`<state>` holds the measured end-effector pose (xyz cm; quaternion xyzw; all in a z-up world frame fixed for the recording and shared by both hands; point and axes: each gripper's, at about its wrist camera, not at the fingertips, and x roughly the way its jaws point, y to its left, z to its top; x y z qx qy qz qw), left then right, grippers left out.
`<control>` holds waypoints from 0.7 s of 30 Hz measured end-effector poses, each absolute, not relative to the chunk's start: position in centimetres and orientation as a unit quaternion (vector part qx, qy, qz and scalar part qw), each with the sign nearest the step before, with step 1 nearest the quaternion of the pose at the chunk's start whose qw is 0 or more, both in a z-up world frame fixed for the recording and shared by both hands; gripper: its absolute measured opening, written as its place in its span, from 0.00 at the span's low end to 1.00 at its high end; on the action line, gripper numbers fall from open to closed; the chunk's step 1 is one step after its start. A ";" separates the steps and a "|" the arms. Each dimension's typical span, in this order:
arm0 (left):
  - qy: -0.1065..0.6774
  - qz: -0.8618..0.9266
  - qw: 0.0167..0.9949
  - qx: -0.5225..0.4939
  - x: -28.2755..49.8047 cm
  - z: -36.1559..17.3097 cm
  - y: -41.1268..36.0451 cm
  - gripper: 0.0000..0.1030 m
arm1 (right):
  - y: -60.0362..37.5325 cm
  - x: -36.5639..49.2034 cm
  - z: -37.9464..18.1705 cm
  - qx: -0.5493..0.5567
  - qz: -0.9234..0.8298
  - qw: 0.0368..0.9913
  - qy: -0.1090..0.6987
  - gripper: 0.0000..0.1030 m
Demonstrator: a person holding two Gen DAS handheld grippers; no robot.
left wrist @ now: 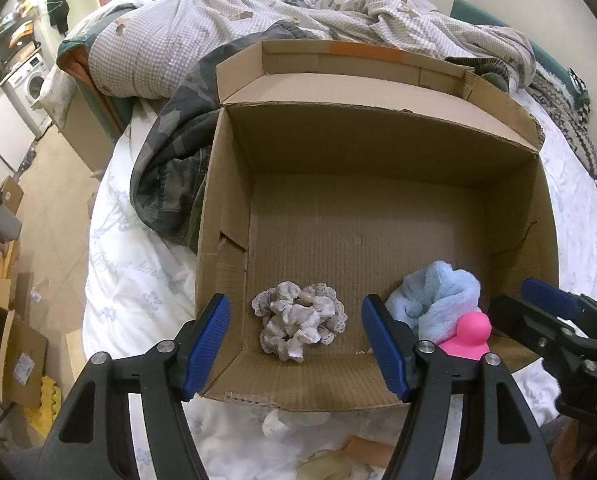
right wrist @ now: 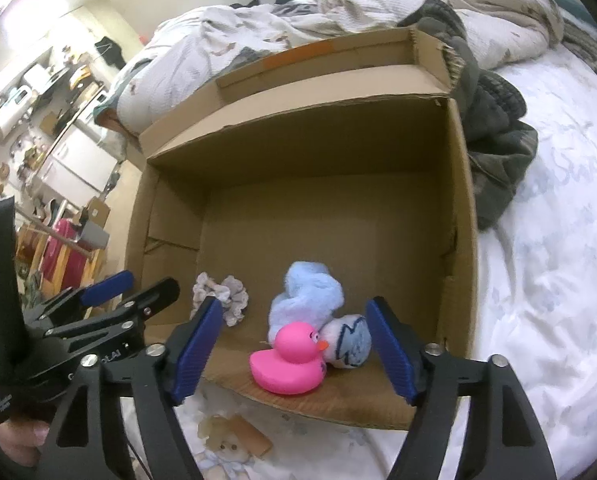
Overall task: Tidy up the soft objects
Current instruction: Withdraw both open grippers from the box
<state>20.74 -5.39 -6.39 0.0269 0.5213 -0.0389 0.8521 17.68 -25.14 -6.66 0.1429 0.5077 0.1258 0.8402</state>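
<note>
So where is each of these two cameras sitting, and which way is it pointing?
Left wrist: rides the left gripper, facing the cardboard box on the bed, over the scrunchie; its open blue fingers show, the right gripper alongside.
Right wrist: rides the right gripper, facing the pink rubber duck and blue plush cloth; the left gripper shows.
Shared: box, scrunchie, duck, cloth.
</note>
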 end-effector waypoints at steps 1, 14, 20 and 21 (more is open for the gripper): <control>0.520 -0.039 0.853 0.028 20.7 -6.4 -5.4 0.63 | -25.3 17.7 -6.5 0.147 0.124 0.842 0.505 0.92; 0.489 -0.036 0.871 0.028 18.8 -4.6 -4.8 0.63 | -25.8 16.2 -4.6 0.168 0.119 0.864 0.460 1.00; 0.483 -0.028 0.875 0.032 17.9 -4.1 -4.1 0.63 | -25.7 15.1 -4.4 0.159 0.116 0.865 0.461 1.00; 0.482 -0.027 0.875 0.031 17.7 -4.0 -3.9 0.63 | -25.7 15.0 -4.4 0.160 0.117 0.865 0.462 1.00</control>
